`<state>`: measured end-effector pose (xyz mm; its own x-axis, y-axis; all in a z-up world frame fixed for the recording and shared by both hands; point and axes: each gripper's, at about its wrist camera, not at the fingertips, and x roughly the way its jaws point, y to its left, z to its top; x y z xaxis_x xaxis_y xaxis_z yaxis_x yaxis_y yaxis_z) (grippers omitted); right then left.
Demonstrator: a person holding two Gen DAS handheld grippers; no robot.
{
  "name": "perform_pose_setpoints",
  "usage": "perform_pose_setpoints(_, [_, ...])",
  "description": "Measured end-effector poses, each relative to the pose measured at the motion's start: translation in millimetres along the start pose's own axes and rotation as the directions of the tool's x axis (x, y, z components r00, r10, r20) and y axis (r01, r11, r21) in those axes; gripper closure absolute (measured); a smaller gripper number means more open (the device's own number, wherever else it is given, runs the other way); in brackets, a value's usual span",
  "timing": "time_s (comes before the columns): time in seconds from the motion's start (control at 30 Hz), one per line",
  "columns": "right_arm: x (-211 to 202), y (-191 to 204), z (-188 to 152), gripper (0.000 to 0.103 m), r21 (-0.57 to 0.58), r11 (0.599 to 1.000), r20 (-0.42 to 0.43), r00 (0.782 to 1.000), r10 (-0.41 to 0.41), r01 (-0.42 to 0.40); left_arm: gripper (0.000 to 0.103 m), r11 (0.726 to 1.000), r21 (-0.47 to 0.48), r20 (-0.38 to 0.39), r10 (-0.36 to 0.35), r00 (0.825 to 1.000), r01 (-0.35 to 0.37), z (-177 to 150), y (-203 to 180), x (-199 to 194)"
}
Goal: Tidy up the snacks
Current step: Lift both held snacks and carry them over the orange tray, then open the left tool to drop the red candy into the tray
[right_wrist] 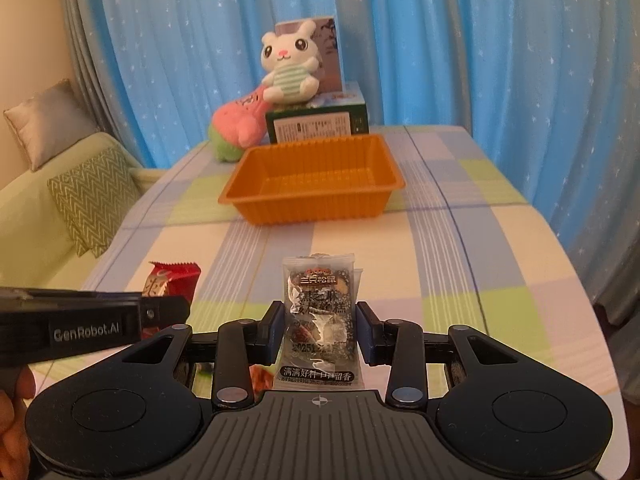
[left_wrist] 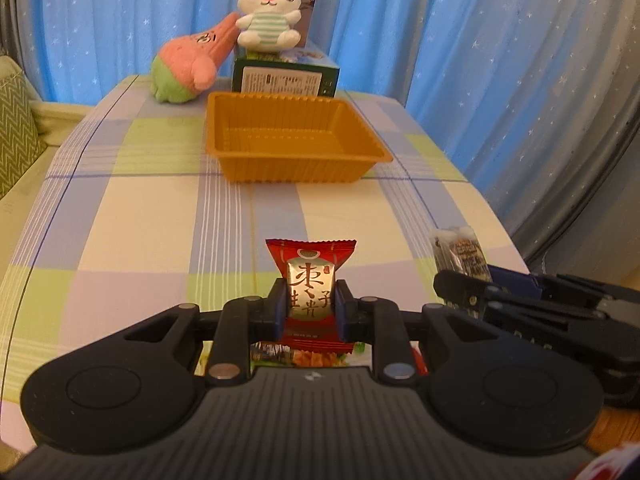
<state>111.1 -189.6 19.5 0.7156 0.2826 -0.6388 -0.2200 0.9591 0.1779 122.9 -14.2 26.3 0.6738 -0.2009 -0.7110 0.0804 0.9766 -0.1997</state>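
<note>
Left gripper [left_wrist: 311,309]: jaws clenched on a red snack packet [left_wrist: 310,280], held upright above the surface [left_wrist: 120,208] near its front edge. Right gripper [right_wrist: 318,330]: jaws grasping a clear sesame snack packet [right_wrist: 319,312], also upright, off the surface. Empty orange tray [left_wrist: 296,168] sits mid-surface, toward the far edge, well apart from both packets.

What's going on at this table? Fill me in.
A person is sorting snacks with a handheld gripper in each hand. The left gripper is shut on a red snack packet, and the right gripper grips a clear packet of dark sesame snack. Both packets are held above the checked tablecloth. The orange tray further back has nothing in it yet. Behind it, a white plush bunny sits on a green box.
</note>
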Motion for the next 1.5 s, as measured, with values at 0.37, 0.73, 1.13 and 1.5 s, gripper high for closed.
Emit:
perform_pose_setpoints(0.37, [48.0,-12.9,71.3,0.065,0.006,1.000,-0.003,1.000,0.016,-0.016,0.082,1.000,0.021,0.011,0.017,1.000,-0.018,57.7,16.2,40.4])
perform_pose_setpoints(0.73, [119.4,-28.0,121.5,0.065,-0.007,1.000,-0.035,0.999,0.019,-0.019,0.082,0.998,0.041,0.015,0.042,0.999,-0.042,113.0,30.3,93.8])
perform_pose_setpoints(1.13, [186.4,-47.9,166.9,0.065,0.023,0.999,-0.071,0.997,0.039,-0.037,0.082,0.997,0.055,0.015,0.048,0.999,-0.049,153.6,40.3,147.7])
perform_pose_setpoints(1.5, [241.1,-52.4,187.0,0.065,0.020,0.998,-0.110,0.992,0.053,-0.051,0.082,0.997,0.052,-0.014,0.055,0.998,-0.054,174.6,46.4,196.6])
